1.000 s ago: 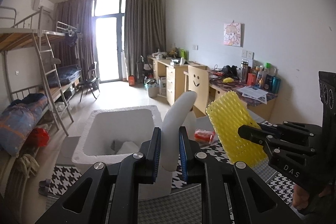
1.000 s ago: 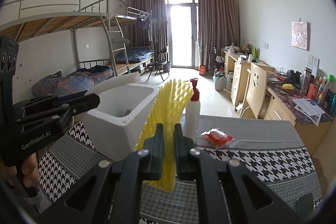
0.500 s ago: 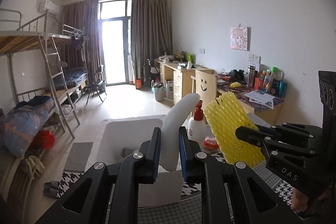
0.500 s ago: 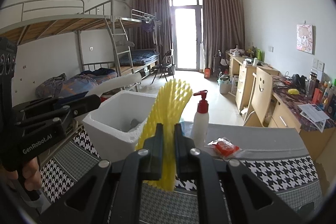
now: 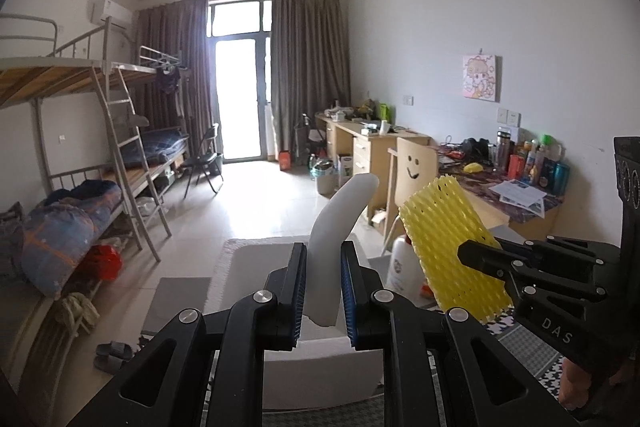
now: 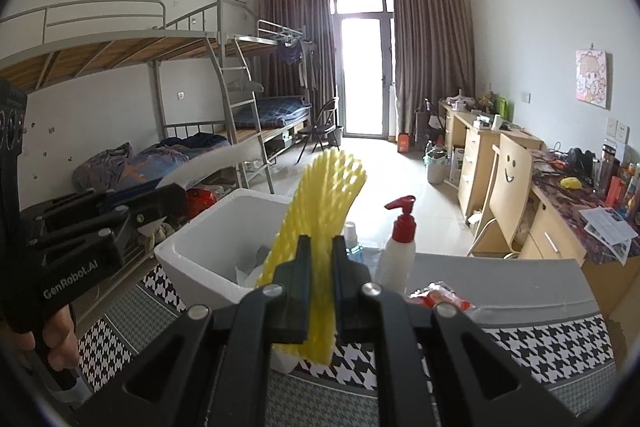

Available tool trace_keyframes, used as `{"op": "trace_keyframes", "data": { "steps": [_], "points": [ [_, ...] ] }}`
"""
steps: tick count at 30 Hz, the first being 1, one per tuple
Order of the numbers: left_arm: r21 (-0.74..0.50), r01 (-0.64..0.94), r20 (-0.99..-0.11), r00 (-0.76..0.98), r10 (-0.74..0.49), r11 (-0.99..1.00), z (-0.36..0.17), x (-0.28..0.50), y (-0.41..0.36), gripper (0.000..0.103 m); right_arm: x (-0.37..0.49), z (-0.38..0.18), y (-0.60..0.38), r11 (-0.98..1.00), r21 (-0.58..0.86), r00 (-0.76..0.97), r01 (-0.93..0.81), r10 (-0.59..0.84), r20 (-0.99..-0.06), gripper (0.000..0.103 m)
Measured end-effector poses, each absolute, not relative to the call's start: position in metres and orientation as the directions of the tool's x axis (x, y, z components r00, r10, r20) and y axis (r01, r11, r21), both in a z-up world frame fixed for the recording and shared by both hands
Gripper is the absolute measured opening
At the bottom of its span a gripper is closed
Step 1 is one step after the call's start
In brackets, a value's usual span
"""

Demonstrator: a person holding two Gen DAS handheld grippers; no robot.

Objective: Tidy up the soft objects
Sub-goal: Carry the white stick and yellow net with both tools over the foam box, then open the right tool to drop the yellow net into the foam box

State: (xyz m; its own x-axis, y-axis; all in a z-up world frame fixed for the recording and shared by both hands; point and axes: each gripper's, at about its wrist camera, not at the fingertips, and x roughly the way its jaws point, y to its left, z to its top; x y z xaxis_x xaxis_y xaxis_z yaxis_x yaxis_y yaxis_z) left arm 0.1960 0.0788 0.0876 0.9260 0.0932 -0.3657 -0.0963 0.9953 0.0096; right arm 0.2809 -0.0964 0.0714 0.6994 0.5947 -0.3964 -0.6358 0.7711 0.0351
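My left gripper (image 5: 323, 259) is shut on a white foam sheet (image 5: 340, 227) that curves up, held above the white foam box (image 5: 320, 383). My right gripper (image 6: 321, 251) is shut on a yellow foam net (image 6: 320, 211), held upright above the table beside the white foam box (image 6: 204, 259). The yellow net (image 5: 448, 247) and the right gripper (image 5: 466, 255) show at the right of the left wrist view. The left gripper (image 6: 176, 195) and the white sheet (image 6: 212, 163) show at the left of the right wrist view. Some white padding lies inside the box.
A white pump bottle with a red top (image 6: 398, 251) stands behind the box. A red packet (image 6: 440, 299) lies on the houndstooth table cover (image 6: 540, 343). A smiley chair (image 6: 508, 195), desks and a bunk bed (image 6: 160, 99) stand behind.
Both grippers have lifted with their foam pieces. The box and table have sunk lower in both views, and more of the room shows.
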Motion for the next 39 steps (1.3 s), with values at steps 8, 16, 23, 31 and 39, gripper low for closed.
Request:
{"op": "trace_keyframes", "data": {
  "steps": [8,16,23,31,39],
  "points": [
    [0.007,-0.142,-0.371,0.919,0.135,0.990,0.086,0.203,0.085,0.018,0.287,0.072,-0.085,0.749,0.032,0.679,-0.662,0.617,-0.396,0.012],
    [-0.001,-0.176,-0.376,0.912,0.162,0.984,0.086,0.205,0.096,0.018,0.291,0.071,-0.070,0.734,0.024,0.663,-0.679,0.626,-0.410,0.012],
    [-0.002,-0.202,-0.389,0.902,0.185,0.979,0.081,0.211,0.102,0.018,0.298,0.068,-0.057,0.716,0.036,0.636,-0.697,0.641,-0.430,0.012],
    [-0.009,-0.237,-0.399,0.892,0.214,0.971,0.076,0.211,0.116,0.018,0.304,0.063,-0.042,0.716,0.037,0.627,-0.697,0.634,-0.453,0.012],
    [-0.010,-0.268,-0.409,0.880,0.241,0.963,0.074,0.214,0.120,0.018,0.316,0.055,-0.030,0.702,0.051,0.599,-0.710,0.640,-0.481,0.012]
  ]
}}
